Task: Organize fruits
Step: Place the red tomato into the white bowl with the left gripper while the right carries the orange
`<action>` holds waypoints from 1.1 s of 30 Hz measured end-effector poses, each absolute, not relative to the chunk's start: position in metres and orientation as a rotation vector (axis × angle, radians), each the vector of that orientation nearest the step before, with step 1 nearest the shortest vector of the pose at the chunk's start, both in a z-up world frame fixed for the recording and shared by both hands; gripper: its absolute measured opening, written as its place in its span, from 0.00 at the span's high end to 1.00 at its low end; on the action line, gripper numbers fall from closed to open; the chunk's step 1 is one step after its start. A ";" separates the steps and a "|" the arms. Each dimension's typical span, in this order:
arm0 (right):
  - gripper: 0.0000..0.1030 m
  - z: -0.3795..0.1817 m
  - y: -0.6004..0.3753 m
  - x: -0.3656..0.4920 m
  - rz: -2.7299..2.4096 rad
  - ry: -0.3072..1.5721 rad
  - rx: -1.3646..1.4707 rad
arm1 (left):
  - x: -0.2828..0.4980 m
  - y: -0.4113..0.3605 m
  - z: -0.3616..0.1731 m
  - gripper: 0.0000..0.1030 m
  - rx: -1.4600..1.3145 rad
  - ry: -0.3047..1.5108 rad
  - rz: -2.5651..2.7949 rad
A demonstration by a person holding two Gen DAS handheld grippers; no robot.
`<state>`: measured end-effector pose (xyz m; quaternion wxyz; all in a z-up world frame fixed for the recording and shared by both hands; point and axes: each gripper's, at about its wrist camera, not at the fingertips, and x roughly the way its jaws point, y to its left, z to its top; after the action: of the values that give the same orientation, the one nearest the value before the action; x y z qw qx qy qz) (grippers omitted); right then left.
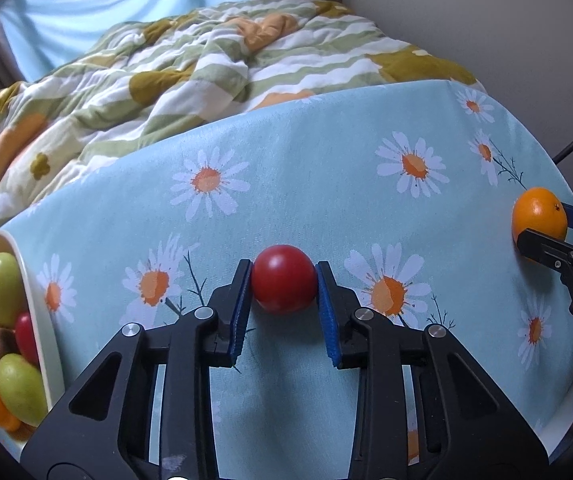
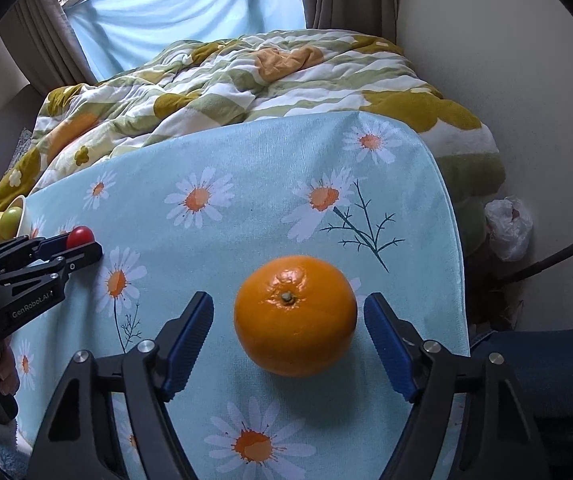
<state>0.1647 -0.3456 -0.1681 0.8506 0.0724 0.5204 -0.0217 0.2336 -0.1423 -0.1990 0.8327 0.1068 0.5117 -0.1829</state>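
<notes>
A small red tomato (image 1: 283, 279) sits on the daisy-print tablecloth (image 1: 326, 184), pinched between the blue pads of the left gripper (image 1: 284, 280); both pads touch its sides, so the claw has closed onto it. Off to that claw's left, at the table's edge, a cream bowl (image 1: 42, 320) holds green fruits, a kiwi, another red one and an orange piece.

Far to the right, an orange (image 2: 295, 316) rests stem-up on the same cloth, between the fingers of the right gripper (image 2: 288, 316). That claw is spread wide, with a gap showing on each side of the fruit, the pads not touching it.

Beyond the table lies a rumpled quilt (image 2: 246, 80) in green, white and mustard.
</notes>
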 end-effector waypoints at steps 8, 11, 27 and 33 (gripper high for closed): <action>0.39 -0.173 -0.346 0.166 -0.047 1.101 0.129 | 0.224 -0.136 -0.199 0.64 0.196 1.093 -0.363; 0.46 -0.173 -0.344 0.165 -0.036 1.103 0.119 | 0.219 -0.132 -0.197 0.64 0.181 1.093 -0.357; 0.47 -0.130 -0.293 0.170 0.154 1.052 0.092 | 0.183 -0.073 -0.153 0.64 0.061 1.048 -0.239; 0.47 -0.108 -0.253 0.178 0.238 1.012 0.061 | 0.176 -0.039 -0.131 0.64 0.024 1.008 -0.202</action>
<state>0.1779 -0.2533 -0.1082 0.8674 0.0289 0.4836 0.1137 0.1763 -0.0391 -0.1309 0.8708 0.0116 0.4820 -0.0964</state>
